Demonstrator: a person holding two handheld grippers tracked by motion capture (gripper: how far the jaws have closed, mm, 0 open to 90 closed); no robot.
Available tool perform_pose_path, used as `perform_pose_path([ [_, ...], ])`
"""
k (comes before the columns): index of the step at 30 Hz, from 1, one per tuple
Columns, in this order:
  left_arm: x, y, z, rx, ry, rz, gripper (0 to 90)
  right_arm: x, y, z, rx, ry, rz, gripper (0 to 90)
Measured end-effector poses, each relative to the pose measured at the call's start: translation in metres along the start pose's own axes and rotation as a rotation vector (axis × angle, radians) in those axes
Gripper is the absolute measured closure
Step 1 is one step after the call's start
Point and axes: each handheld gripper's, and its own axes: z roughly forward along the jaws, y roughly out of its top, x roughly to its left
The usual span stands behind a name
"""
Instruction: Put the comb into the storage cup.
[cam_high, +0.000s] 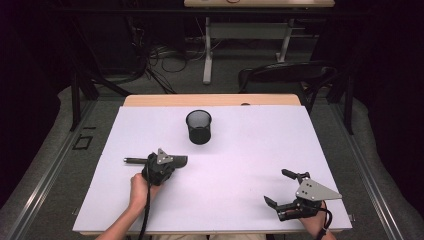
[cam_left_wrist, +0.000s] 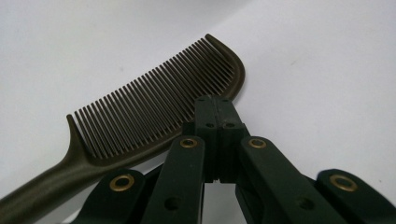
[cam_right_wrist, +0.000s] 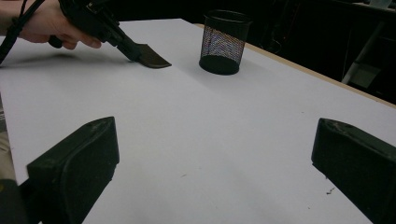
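Beyond the left gripper (cam_high: 167, 161), clamped on a comb (cam_left_wrist: 154, 112), stands a mesh cup (cam_high: 199, 127); right gripper (cam_high: 280, 192) gapes empty

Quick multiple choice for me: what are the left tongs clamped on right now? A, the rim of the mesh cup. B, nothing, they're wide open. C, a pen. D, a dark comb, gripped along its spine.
D: in the left gripper view the left tongs are closed on the spine of the dark comb, while the mesh cup stands apart on the white table farther off.
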Motion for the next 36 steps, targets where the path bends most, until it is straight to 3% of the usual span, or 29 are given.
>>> perform_pose_path([
  [15,0.004,0.006,0.006,-0.009,0.016,-0.009,90.0,0.0,0.0,0.001,0.003,0.0,0.002,0.4],
  [19,0.004,0.006,0.0,-0.041,0.006,-0.005,88.3,0.0,0.0,0.001,0.004,0.001,0.002,0.4],
  [22,0.004,0.005,-0.011,-0.066,-0.013,0.001,69.7,0.0,0.0,0.001,0.005,0.001,0.002,0.4],
  [23,0.004,0.004,-0.014,-0.072,-0.019,0.001,69.7,0.0,0.0,0.001,0.005,0.001,0.002,0.4],
  [25,0.004,0.002,-0.022,-0.079,-0.036,0.006,61.0,0.0,0.0,0.001,0.005,0.003,0.004,0.4],
  [26,0.004,0.001,-0.026,-0.083,-0.044,0.001,51.7,0.0,0.0,0.001,0.005,0.002,0.001,0.4],
  [27,0.005,0.0,-0.03,-0.086,-0.049,0.003,51.7,0.0,0.0,0.001,0.005,0.002,0.001,0.4],
  [28,0.006,-0.001,-0.034,-0.095,-0.051,0.004,44.7,0.0,0.0,0.001,0.005,0.002,0.0,0.5],
  [30,0.008,-0.004,-0.041,-0.107,-0.058,0.003,41.5,0.0,0.0,0.001,0.005,0.002,0.001,0.5],
  [32,0.012,-0.007,-0.047,-0.115,-0.075,0.003,30.9,0.001,0.0,0.001,0.008,0.002,0.002,0.5],
  [36,0.018,-0.01,-0.057,-0.131,-0.072,0.014,21.1,0.0,0.0,0.001,0.007,0.001,0.002,0.5],
])
